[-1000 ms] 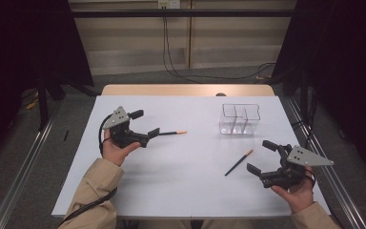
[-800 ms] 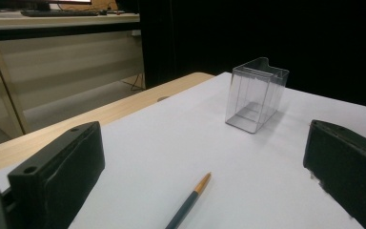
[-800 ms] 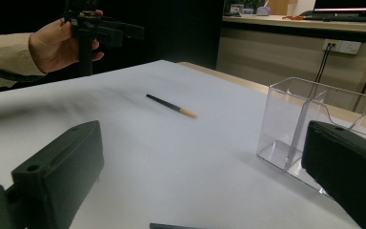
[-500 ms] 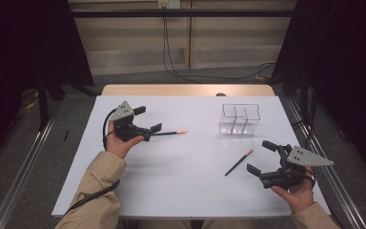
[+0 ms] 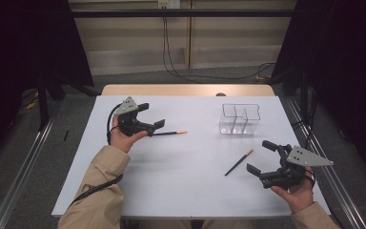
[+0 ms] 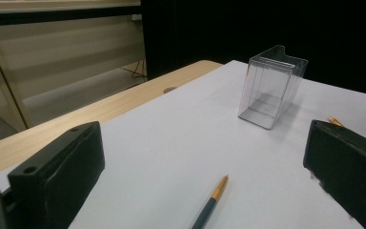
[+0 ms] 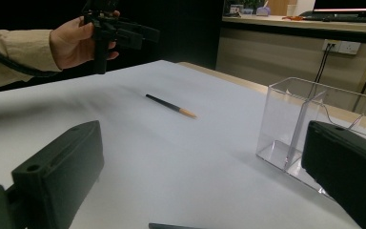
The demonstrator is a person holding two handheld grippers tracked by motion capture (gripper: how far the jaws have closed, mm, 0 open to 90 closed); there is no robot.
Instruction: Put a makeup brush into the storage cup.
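Left gripper (image 5: 148, 125) hovers over the left part of the white table (image 5: 171, 191), with its jaws standing wide apart and nothing between them. Just in front of it lies the first pencil (image 5: 170, 133), dark in the body with an orange tip that points to the right. In the left gripper view this pencil (image 6: 210, 202) sits on the sheet between the two black jaws, so I judge the gripper is lining up to take it.

More to the right, near the far edge, stands the clear plastic holder (image 5: 240, 119), upright and divided in compartments. I see nothing inside it.

In front of the holder and well apart from it lies the second pencil (image 5: 238, 162), turned diagonal, its orange tip toward the holder. Near its dark end waits the right gripper (image 5: 262, 158), also with the jaws open and holding nothing.

A pencil like this is surely light, stiff and thin, and its smooth round body can roll or slide away on the flat sheet. I think the best place to grip is near the middle of the shaft, with the jaws across it, so it does not swing. The holder looks light too, so a push from a pencil may shift or tip it.
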